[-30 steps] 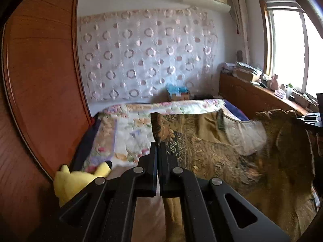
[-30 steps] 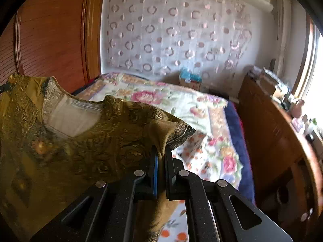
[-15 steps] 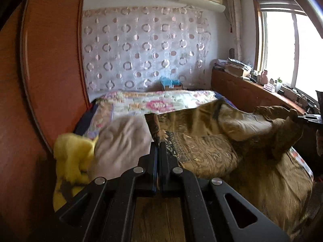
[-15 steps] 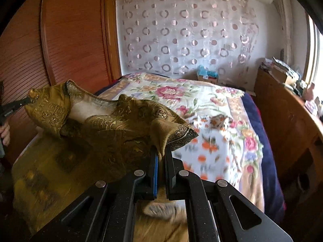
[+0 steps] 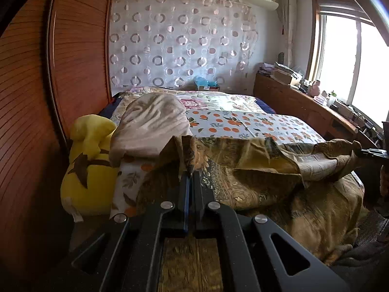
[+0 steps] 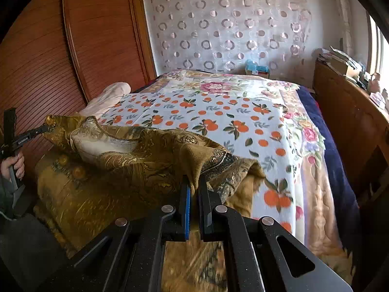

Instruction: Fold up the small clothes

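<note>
At the far left of the left wrist view a yellow plush toy (image 5: 87,168) leans against the ribbed wooden wardrobe (image 5: 48,97), touching a pinkish-grey bundle of cloth (image 5: 150,126) just beside it on the bed (image 5: 255,124). The left tool (image 5: 190,170) has its jaws pressed nearly together on one shoulder corner of the olive-gold patterned garment (image 5: 243,170) — a pinch of cloth stands up between the tips. From there the garment stretches rightward across the near end of the bed, neckline sagging in the middle and the lower part hanging over the edge. At the right border only the tip of the right tool (image 5: 364,151) shows, gripping the opposite shoulder; the rest of it is cut off by the frame.

In the right wrist view the left tool (image 6: 42,129) appears at the far left, clamped on the raised corner, with the left hand (image 6: 13,165) partly cut off below it. The garment (image 6: 133,160) lies crumpled between the two grips, its pale lining showing at the neck. The right tool (image 6: 193,182) is closed on a fold of fabric, jaws separated only by the cloth. Right of it lies the orange-print sheet (image 6: 218,116) and a wooden sideboard (image 6: 345,112); the garment's hem is blurred and hidden behind the tool body.
</note>
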A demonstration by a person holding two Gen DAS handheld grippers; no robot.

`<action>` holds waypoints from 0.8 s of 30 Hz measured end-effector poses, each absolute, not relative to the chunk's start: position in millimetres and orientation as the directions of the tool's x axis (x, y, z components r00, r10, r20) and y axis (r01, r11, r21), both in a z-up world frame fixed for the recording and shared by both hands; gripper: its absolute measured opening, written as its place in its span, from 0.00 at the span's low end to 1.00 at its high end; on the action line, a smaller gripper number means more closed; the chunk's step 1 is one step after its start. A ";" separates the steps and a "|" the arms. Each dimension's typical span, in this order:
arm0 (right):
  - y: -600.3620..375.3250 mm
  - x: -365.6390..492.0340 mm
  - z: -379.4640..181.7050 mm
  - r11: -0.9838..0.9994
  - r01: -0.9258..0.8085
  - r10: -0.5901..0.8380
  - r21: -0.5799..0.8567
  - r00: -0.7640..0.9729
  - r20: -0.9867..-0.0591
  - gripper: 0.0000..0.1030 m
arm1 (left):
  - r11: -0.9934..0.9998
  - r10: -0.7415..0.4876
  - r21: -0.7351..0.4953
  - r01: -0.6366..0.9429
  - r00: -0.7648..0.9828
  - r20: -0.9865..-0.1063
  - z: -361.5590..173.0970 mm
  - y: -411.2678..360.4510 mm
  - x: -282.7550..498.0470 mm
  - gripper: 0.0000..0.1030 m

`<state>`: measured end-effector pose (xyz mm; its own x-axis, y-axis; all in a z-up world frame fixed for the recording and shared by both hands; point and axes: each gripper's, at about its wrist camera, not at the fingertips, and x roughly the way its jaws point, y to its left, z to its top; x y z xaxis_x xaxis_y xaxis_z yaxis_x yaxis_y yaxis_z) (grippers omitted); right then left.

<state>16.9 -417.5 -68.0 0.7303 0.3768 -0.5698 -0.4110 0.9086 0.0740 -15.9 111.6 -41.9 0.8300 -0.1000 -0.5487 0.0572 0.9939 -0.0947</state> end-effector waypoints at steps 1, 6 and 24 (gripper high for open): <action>-419.5 16.0 -67.2 0.909 -0.410 0.375 0.073 0.729 -0.572 0.05 | 0.995 -0.093 -0.084 0.056 0.830 -0.550 -41.1 110.5 -19.6 0.02; -410.3 2.7 -80.5 0.913 -0.403 0.359 0.066 0.714 -0.602 0.05 | 0.998 -0.070 -0.035 0.060 0.810 -0.583 -52.1 106.7 -25.9 0.02; -390.2 -5.5 -51.3 0.924 -0.382 0.311 0.013 0.731 -0.607 0.24 | 0.997 -0.077 -0.042 0.065 0.825 -0.560 -29.3 117.5 -31.6 0.29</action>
